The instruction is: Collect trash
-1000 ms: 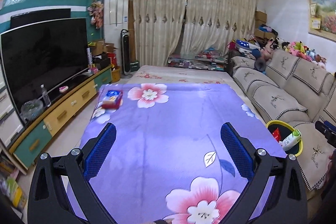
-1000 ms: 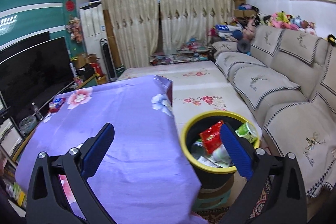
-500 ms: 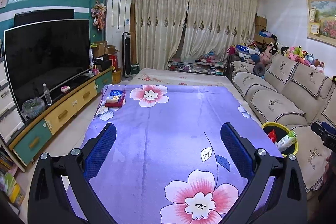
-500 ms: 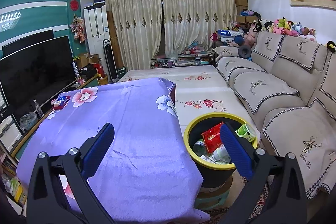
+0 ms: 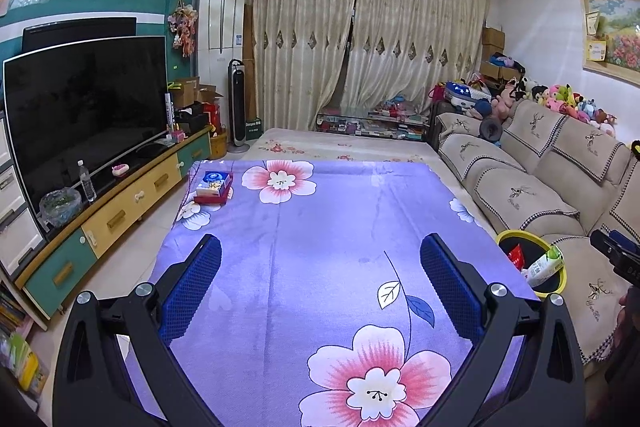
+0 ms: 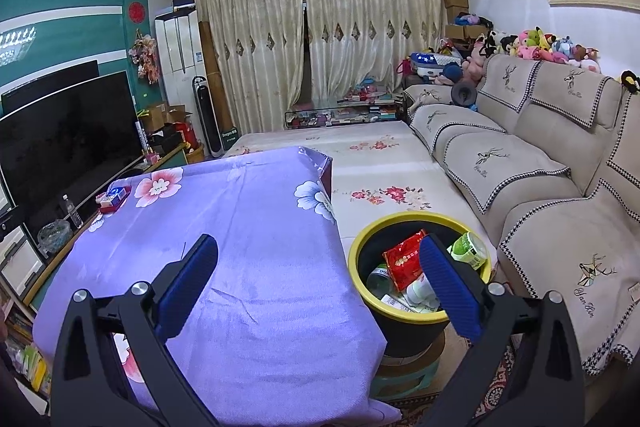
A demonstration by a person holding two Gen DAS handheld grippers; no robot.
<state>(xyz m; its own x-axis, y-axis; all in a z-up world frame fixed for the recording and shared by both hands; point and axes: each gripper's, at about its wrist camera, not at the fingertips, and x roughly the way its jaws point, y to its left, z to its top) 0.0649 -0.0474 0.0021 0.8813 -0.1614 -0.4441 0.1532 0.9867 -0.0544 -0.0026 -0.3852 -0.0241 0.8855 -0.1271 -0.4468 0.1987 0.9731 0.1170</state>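
Both grippers hanging empty over the purple floral tablecloth [image 5: 320, 247].

Left gripper [image 5: 320, 281] and right gripper [image 6: 318, 281] are holding ribbed blue pads spread apart. Lower right, the round yellow-rimmed bin [image 6: 356, 247] is holding a glossy red packet [image 6: 402, 259] and a green-white tube [image 6: 468, 251].

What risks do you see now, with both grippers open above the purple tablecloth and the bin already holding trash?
1. The green-capped bottle leans on the yellow rim of the bin; a knock might tip it out.
2. The bin stands on a small stool, so pushing it may topple it.
3. The box sits near the far table corner; a clumsy grasp may push it off.
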